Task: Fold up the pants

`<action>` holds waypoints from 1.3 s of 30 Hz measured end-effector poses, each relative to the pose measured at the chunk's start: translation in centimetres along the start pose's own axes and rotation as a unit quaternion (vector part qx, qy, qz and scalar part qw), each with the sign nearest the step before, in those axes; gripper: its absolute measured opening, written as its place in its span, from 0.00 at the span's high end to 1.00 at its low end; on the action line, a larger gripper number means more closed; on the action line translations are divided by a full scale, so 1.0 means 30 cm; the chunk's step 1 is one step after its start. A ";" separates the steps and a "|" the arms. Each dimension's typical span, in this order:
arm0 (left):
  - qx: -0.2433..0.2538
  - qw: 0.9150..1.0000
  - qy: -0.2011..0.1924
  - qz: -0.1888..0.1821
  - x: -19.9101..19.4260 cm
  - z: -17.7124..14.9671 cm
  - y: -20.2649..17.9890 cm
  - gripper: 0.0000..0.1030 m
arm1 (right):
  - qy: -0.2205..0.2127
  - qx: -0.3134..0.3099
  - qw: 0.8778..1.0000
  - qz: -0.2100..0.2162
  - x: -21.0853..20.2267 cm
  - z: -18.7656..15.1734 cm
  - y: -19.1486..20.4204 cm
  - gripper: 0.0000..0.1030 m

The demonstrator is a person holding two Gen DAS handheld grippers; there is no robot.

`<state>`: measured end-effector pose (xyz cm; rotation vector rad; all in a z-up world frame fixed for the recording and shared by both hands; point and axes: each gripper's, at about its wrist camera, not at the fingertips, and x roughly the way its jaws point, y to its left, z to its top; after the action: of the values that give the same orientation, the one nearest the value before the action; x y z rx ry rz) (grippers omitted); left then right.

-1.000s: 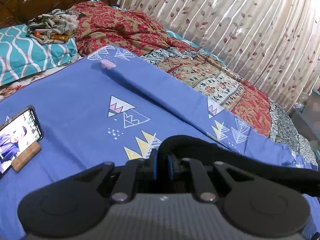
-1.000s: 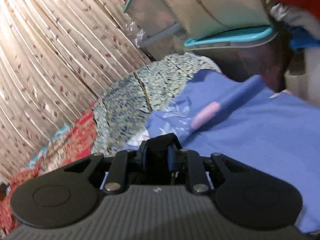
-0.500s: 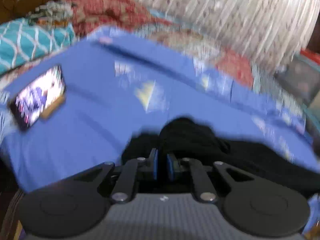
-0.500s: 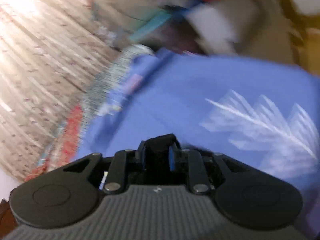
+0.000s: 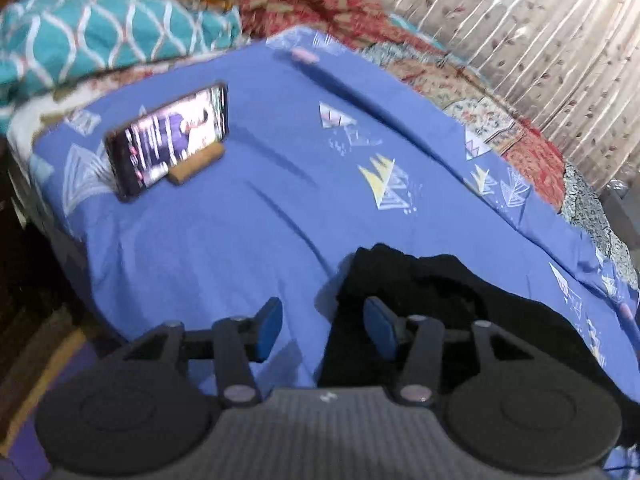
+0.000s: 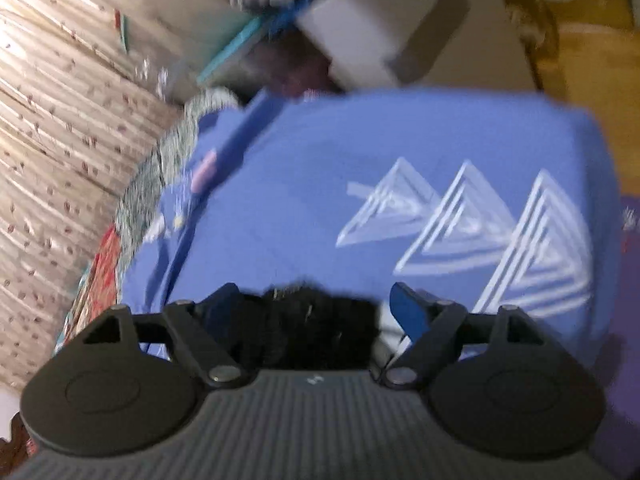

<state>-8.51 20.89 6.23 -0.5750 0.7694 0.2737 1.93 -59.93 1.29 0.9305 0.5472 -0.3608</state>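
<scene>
Fingers (image 5: 267, 330) spread on both grippers; limp, light pants (image 5: 440, 300) lie between them; pinch the nearest edge.

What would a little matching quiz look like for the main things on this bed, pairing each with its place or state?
Things:
1. black cloth pants
2. lit rectangular phone
3. teal pillow with white wavy lines
4. left tongs

Places or states:
A. propped on a small wooden stand
B. open, gripping nothing
C. at the head of the bed
D. bunched on the blue patterned sheet

Pairs: 1-D, 2-A, 3-C, 4-B
</scene>
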 end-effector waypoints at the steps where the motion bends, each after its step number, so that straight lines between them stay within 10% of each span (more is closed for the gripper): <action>1: 0.001 1.000 0.008 0.002 0.022 0.003 -0.009 0.55 | 0.003 -0.007 1.000 -0.003 0.020 0.001 0.007 0.18; 6: 0.015 1.000 0.028 0.002 0.092 0.005 -0.098 0.55 | 0.009 -0.158 0.987 0.011 0.063 0.057 0.162 0.17; 10: 0.031 0.999 0.040 0.014 0.139 -0.006 -0.173 0.54 | 0.074 -0.286 0.954 0.053 0.116 0.069 0.282 0.15; 16: 0.086 0.995 0.037 0.028 0.190 -0.017 -0.337 0.55 | 0.183 -0.324 0.926 -0.060 0.349 0.033 0.279 0.37; 18: 0.125 0.991 0.014 0.044 0.182 -0.028 -0.397 0.54 | 0.179 -0.320 0.929 -0.052 0.336 0.029 0.290 0.71; 25: 0.145 0.985 0.028 0.089 0.233 -0.038 -0.437 0.56 | 0.033 -0.201 0.972 0.116 0.135 0.148 0.393 0.75; 30: 0.125 0.987 0.034 0.097 0.240 -0.028 -0.399 0.55 | 0.016 -0.227 0.973 -0.036 0.326 0.084 0.378 0.48; 39: 0.085 0.991 0.023 0.100 0.168 0.011 -0.298 0.54 | -0.042 -0.073 0.996 0.037 0.056 0.093 0.094 0.22</action>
<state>-0.96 13.94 6.26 -0.3440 0.8873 0.3759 5.53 -60.80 3.49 0.7888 0.4544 -0.2890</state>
